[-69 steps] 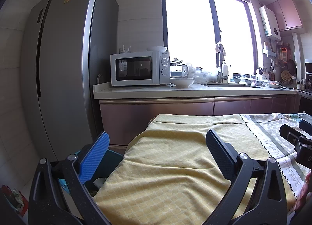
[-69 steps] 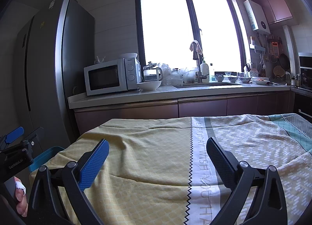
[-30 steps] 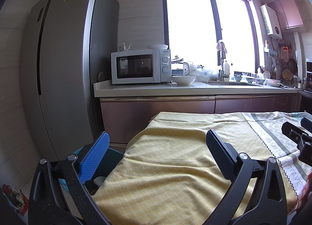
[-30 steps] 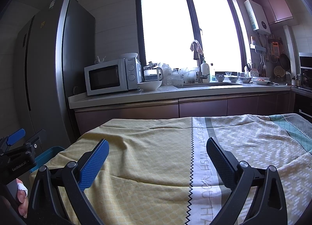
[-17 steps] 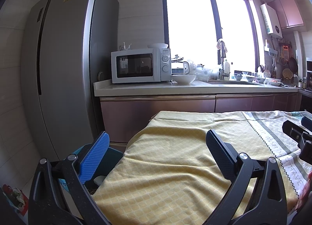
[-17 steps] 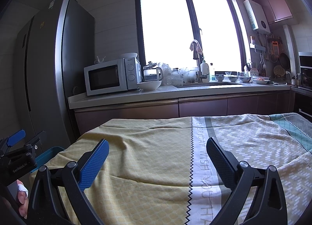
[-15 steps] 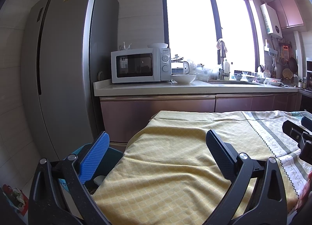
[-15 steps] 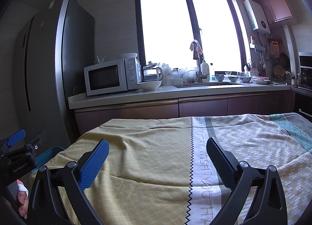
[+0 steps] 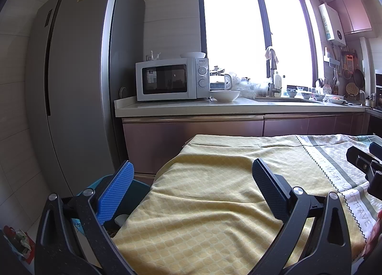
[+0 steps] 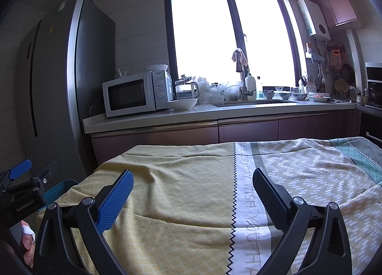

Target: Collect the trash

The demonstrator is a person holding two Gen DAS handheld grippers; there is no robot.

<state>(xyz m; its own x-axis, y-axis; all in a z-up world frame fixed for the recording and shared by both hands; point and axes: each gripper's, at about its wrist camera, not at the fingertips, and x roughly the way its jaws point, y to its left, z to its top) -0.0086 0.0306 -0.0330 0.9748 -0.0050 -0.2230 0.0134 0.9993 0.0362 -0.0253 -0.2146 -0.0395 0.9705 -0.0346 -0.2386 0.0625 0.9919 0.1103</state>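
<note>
Both grippers hang level above a table draped in a yellow cloth (image 9: 214,194), their fingers aimed at the kitchen counter (image 9: 238,105) across the room.

The left gripper (image 9: 191,186) has its jaws spread wide and nothing lies between them; only bare cloth shows in the gap. Its left finger (image 9: 114,194) is faced in blue, the right one is dark. Just below and outside that left finger sits a blue bin (image 9: 140,189), tucked against the table's edge and half hidden by the cloth. A pale scrap (image 9: 120,219) shows inside it, too small to tell which way it points or where its long axis runs. Farther left and lower, on the floor, lies a crumpled red and green wrapper (image 9: 20,242), partly cut by the frame edge; its direction cannot be made out either.

The right gripper (image 10: 192,188) is likewise wide open and holds nothing. The cloth's grey lettered stripe (image 10: 246,194) runs away from it, just inside its right finger. Beyond its left finger the bin's rim (image 10: 59,188) peeks out.

Straight ahead of both jaws stand a microwave (image 9: 170,79), a white bowl (image 9: 224,95) and the fridge (image 9: 78,84).
</note>
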